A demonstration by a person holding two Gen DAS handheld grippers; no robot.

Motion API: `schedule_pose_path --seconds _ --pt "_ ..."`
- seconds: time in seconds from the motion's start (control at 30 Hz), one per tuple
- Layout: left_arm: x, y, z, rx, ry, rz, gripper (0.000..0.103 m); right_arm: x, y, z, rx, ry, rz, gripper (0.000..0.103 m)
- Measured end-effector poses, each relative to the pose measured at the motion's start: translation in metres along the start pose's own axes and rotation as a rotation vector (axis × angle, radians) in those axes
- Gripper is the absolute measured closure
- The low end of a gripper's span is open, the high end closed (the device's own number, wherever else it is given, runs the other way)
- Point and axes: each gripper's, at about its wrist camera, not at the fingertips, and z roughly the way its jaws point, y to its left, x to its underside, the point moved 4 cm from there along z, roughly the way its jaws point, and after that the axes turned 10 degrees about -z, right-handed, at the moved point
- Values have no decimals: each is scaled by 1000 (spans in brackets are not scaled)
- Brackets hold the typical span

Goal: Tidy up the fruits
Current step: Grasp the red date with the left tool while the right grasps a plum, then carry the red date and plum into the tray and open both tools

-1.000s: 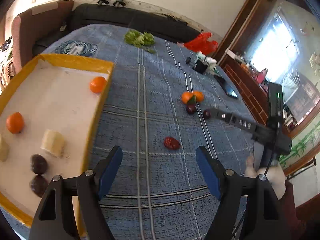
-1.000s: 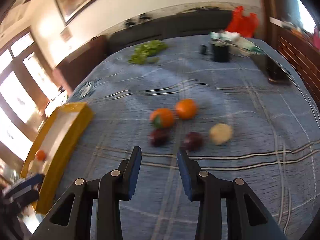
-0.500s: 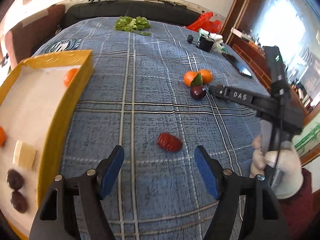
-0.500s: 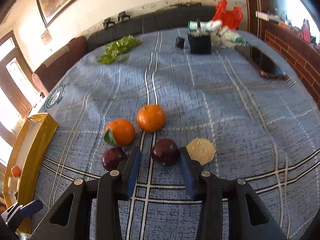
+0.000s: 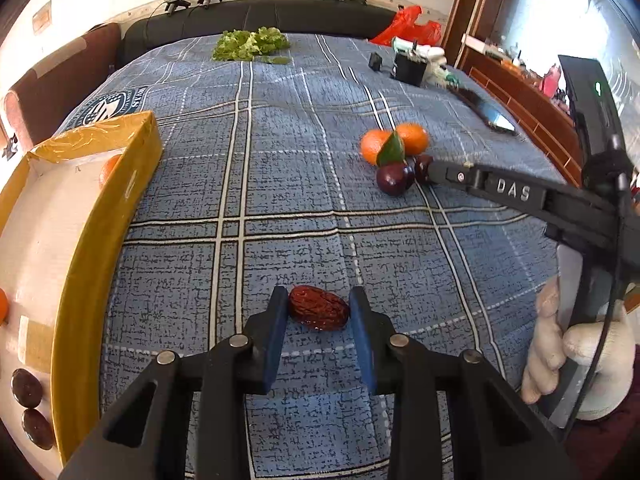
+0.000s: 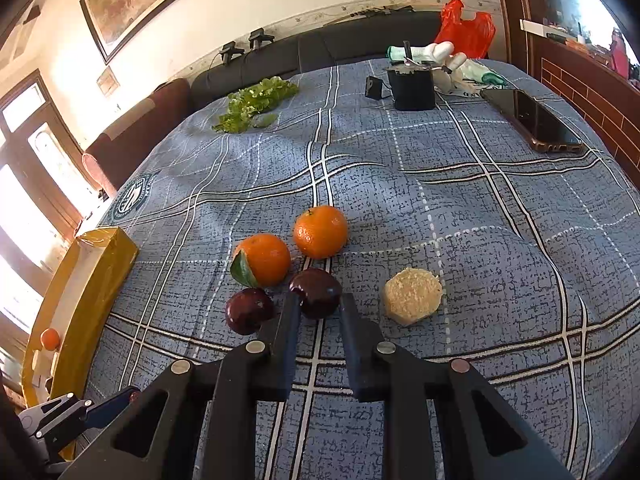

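Observation:
My left gripper [image 5: 319, 304] has its blue pads on both sides of a red date [image 5: 319, 313] lying on the blue plaid cloth; the jaws look closed onto it. My right gripper [image 6: 316, 304] has its fingers around a dark plum [image 6: 316, 293], touching its sides. A second plum [image 6: 249, 311], two oranges [image 6: 264, 258] [image 6: 321, 232] and a pale fruit slice [image 6: 413, 296] lie beside it. The yellow tray [image 5: 116, 216] at left holds an orange [image 5: 107, 170], pale pieces and two dark fruits [image 5: 26, 388].
A bunch of lettuce [image 5: 250, 43], a black box [image 6: 412, 89], a phone [image 6: 534, 120], white gloves and a red bag [image 6: 464, 28] lie at the far side of the cloth. A dark sofa runs behind. The right gripper's body shows in the left wrist view [image 5: 520, 194].
The left gripper moved forward and narrowed from wide open onto the red date. The right gripper advanced until its fingers came around the dark plum.

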Motion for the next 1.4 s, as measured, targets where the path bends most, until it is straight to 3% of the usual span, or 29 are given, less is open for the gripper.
schedule_pose_path --seconds 0.33,0.47,0.6,0.67,0.77,0.93,1.03,1.13,1.27,1.4 --pt "-7 53 -67 30 -131 -149 73 0 7 -8 -1 -36 -15 84" --pt "-12 85 -93 14 -184 -218 73 -1 7 1 27 -3 -15 60" --pt "-15 113 -111 -24 -218 -279 73 -3 5 7 14 14 -3 60" --pt "-16 125 -118 -46 -236 -297 73 -3 4 8 -26 9 9 75" --pt "-18 147 -127 -64 -255 -333 73 -2 8 4 -19 10 -3 75" --pt "-21 182 -137 -96 -264 -369 73 -4 17 -20 -106 -25 43 74" --pt "-27 202 -135 -119 -248 -390 73 -10 43 -41 -181 -45 19 74" --pt "-33 219 -125 -134 -213 -412 73 -15 92 -54 -275 -45 -61 74" --pt "-36 238 -105 -145 -157 -444 73 -9 165 -49 -390 7 -169 73" --pt "-36 250 -99 -113 -136 -491 73 1 229 -36 -450 54 -275 73"
